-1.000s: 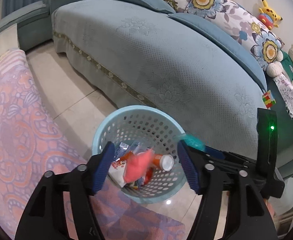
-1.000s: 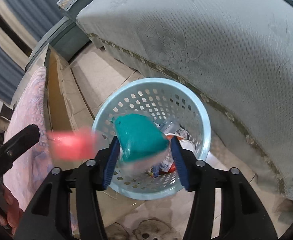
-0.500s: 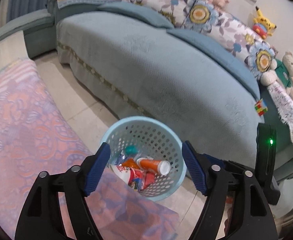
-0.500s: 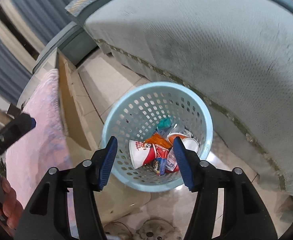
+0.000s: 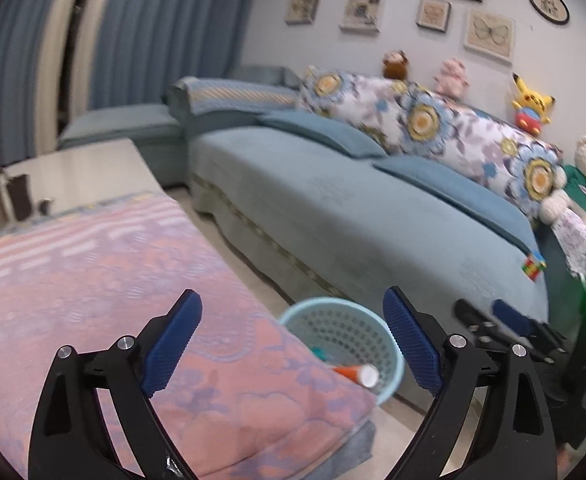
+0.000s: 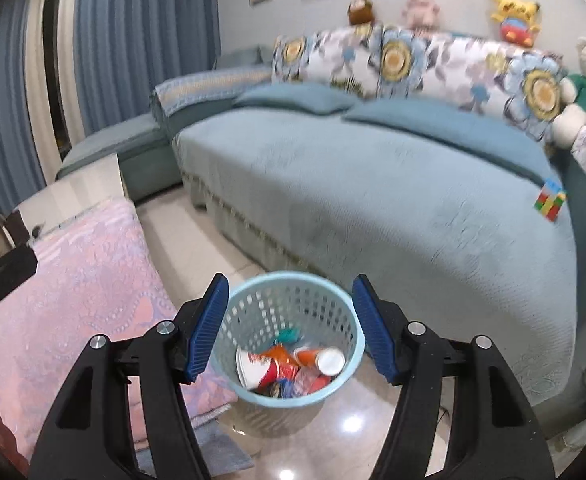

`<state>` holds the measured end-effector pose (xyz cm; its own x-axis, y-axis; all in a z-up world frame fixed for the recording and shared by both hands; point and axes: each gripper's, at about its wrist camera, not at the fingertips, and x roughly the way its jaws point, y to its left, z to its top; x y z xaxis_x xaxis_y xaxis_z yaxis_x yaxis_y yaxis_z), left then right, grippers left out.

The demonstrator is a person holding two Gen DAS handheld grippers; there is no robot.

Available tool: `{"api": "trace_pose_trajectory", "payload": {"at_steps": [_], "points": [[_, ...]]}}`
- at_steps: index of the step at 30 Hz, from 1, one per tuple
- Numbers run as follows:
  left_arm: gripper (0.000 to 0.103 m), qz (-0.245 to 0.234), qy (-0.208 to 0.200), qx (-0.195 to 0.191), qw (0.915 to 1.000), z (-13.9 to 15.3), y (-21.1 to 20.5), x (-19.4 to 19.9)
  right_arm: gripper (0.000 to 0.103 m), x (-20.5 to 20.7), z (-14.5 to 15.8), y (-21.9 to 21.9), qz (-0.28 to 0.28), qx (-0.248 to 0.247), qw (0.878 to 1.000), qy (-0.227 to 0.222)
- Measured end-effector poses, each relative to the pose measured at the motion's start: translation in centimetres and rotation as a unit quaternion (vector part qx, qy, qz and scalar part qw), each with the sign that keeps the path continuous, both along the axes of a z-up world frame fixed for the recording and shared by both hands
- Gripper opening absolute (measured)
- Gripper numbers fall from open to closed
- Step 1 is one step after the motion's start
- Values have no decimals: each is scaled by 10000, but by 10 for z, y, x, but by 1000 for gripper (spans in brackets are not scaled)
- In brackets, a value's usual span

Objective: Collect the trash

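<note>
A light blue perforated trash basket [image 6: 253, 394] [image 5: 391, 380] stands on the tiled floor between the table and the sofa. Inside lie a paper cup [image 6: 257, 368], an orange tube with a white cap [image 6: 321, 360] [image 5: 355, 374], a teal scrap [image 6: 289, 336] and wrappers. My right gripper [image 6: 289, 328] hovers above the basket, its jaws opening with nothing between them. My left gripper [image 5: 293, 344] is over the table's near corner, its jaws opening wide and empty. The right gripper's blue tips [image 5: 509, 316] show at the left wrist view's right edge.
A pink patterned cloth [image 5: 93, 280] [image 6: 73, 288] covers the low table on the left. A long blue-green sofa [image 5: 373, 208] [image 6: 393, 184] with floral cushions and plush toys runs behind the basket; a colourful cube [image 6: 549, 202] lies on its seat. Curtains hang at the back left.
Both grippers let go of their trash, a pink piece from the left and a teal piece from the right, which dropped into the basket. Both then rose, drew back and tilted up, jaws widening.
</note>
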<state>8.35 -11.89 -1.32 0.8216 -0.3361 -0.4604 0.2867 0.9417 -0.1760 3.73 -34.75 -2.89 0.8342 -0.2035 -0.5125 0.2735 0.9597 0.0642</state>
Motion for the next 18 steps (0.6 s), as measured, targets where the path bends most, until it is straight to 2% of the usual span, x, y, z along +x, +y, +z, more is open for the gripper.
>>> {"api": "trace_pose_trajectory", "payload": {"at_steps": [3, 6, 8, 12, 18], "points": [[92, 371, -493, 113, 9980, 6, 6, -12, 60, -19, 7, 6, -97, -113, 9982, -582], [94, 619, -885, 319, 9936, 7, 6, -19, 61, -24, 6, 21, 1, -345, 9969, -709], [95, 667, -879, 428, 9930, 5, 5, -18, 61, -21, 6, 26, 60, -441, 9967, -679], [95, 765, -713, 343, 9939, 4, 10, -9, 61, -18, 4, 29, 40, -487, 9966, -663], [95, 872, -541, 370, 9940, -1, 19, 0, 61, -14, -1, 26, 136, -365, 9974, -601]]}}
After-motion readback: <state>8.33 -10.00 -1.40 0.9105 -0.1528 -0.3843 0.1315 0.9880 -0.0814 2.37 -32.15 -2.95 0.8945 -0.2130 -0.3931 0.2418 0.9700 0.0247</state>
